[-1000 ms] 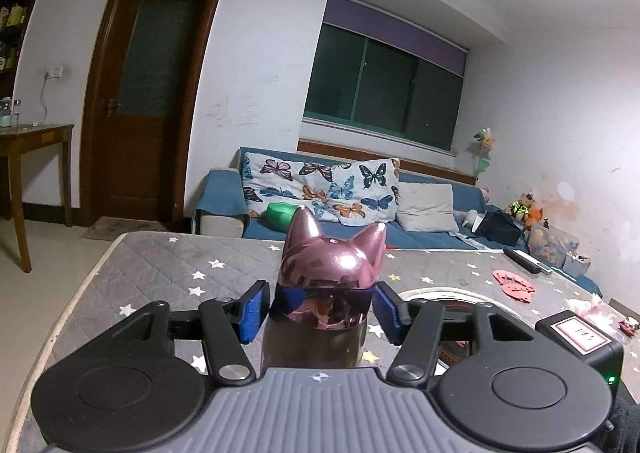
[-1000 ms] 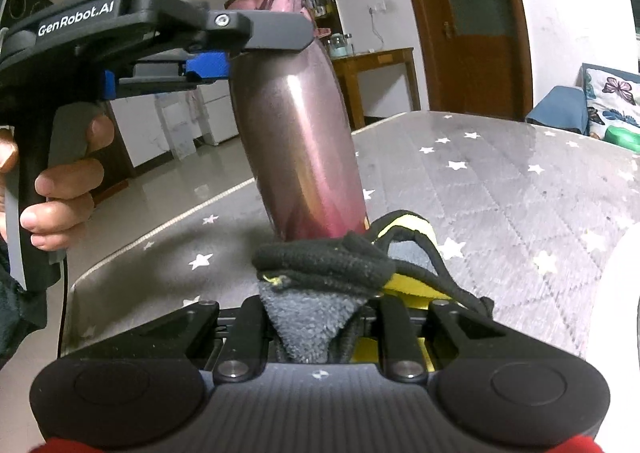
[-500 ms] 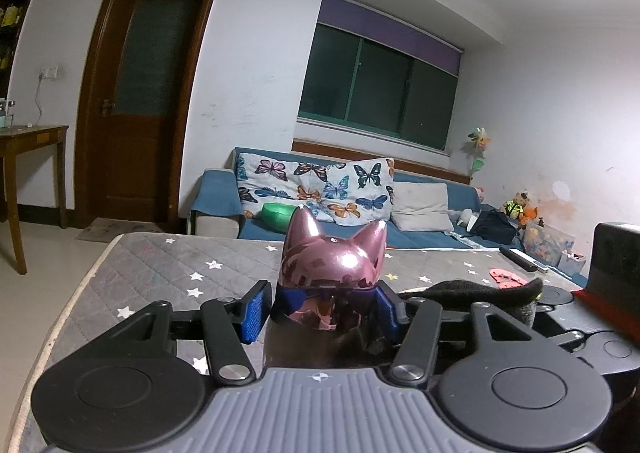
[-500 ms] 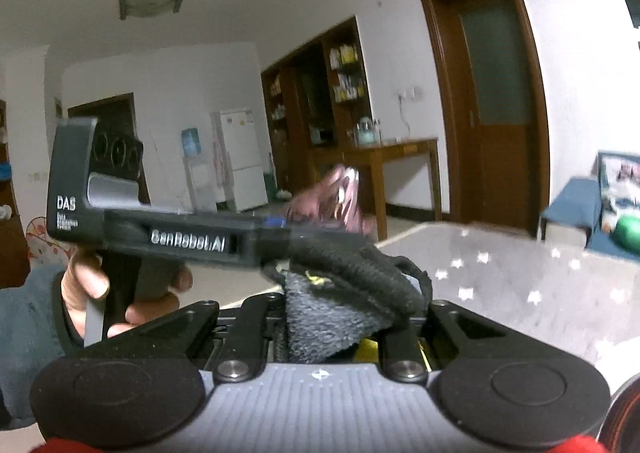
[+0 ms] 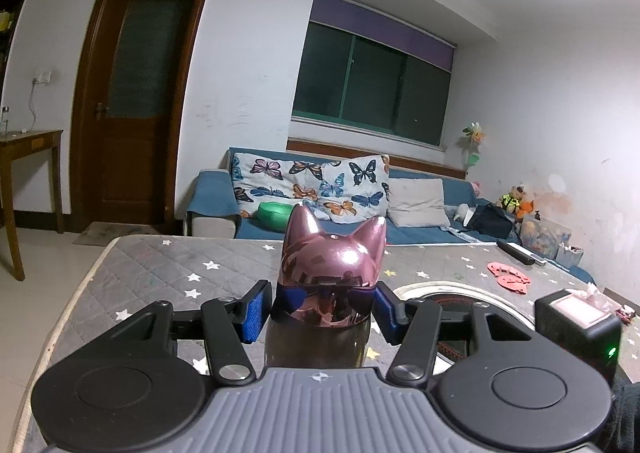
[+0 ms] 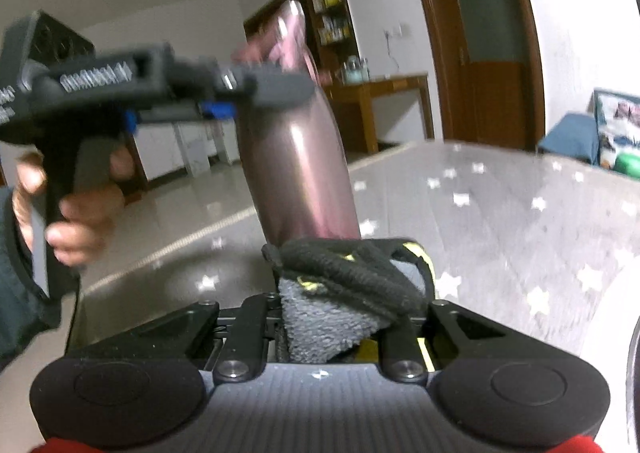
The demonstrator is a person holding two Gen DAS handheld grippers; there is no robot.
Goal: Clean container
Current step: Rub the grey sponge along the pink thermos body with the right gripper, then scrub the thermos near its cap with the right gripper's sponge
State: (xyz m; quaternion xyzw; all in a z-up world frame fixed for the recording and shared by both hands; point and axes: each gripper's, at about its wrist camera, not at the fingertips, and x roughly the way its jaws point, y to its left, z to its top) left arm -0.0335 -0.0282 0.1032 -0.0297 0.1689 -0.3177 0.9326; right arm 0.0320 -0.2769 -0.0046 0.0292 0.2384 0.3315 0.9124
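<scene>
Pink cat-eared bottle (image 5: 332, 265) wiped over a star-quilted bench (image 5: 168, 273).
L tongs (image 5: 320, 305) just closed, clamped under its cap; R tongs (image 6: 352, 317) clenched on dark cloth (image 6: 352, 281) touching bottle base. Sofa (image 5: 416, 221), door (image 5: 136, 93), window behind.

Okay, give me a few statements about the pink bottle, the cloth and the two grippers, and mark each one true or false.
1. The left gripper is closed around the pink bottle just under its cat-ear lid. True.
2. The right gripper is empty. False: it is shut on a dark cloth.
3. The bottle lies flat on the table. False: it is roughly upright in the left gripper.
4. The lid is on the bottle. True.
5. The cloth is beside the lower part of the bottle. True.
</scene>
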